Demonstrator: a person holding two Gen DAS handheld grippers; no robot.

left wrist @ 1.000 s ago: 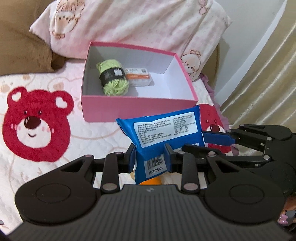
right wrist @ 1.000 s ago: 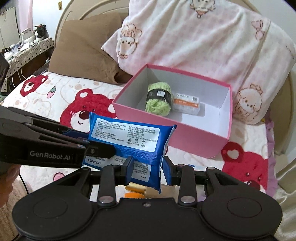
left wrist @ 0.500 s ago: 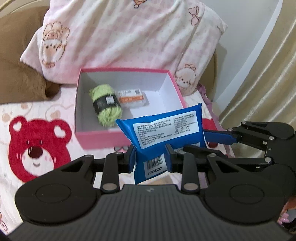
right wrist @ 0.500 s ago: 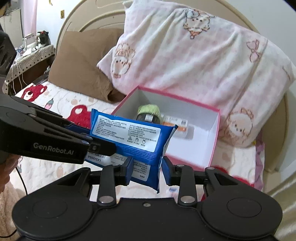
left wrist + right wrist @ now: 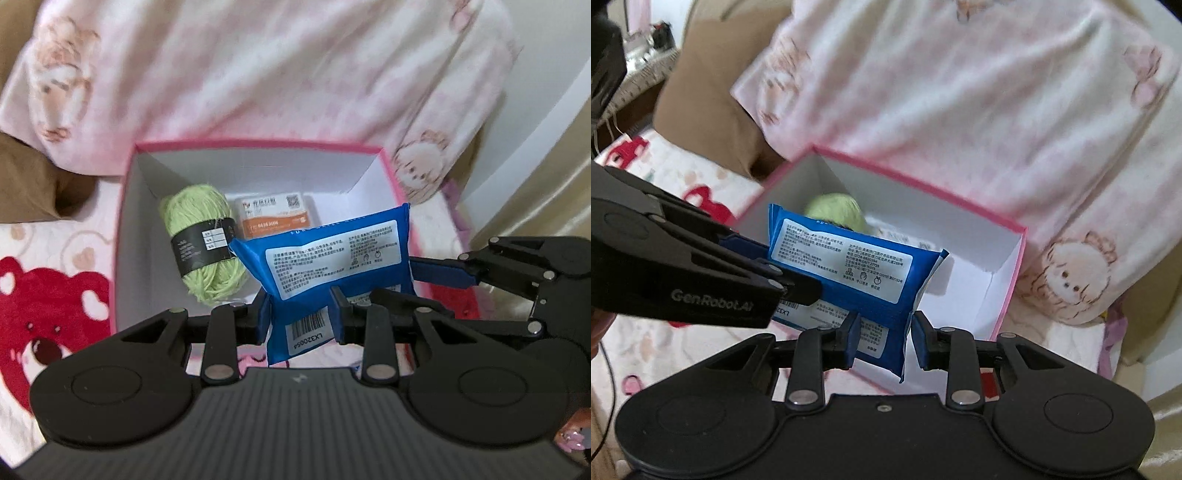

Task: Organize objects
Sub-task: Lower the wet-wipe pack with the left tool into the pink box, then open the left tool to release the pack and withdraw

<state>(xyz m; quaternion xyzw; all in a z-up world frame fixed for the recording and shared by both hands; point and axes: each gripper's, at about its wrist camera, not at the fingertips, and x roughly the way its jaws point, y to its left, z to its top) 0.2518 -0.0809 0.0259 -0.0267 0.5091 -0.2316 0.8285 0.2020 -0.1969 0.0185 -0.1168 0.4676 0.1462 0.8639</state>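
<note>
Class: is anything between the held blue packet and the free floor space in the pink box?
Nothing visible blocks it. The blue packet hangs over the pink box; green yarn and an orange-labelled pack sit left, leaving the right side free.

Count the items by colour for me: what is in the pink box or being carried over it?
Green: 1, yarn ball
Orange and white: 1, small packet
Blue: 1, wipes pack, carried above the pink box
Total: 3

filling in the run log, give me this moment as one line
step: carry to box | held: blue packet | left tool: gripping packet | right tool: jaws closing on packet | pink box: holds green yarn, orange pack
</note>
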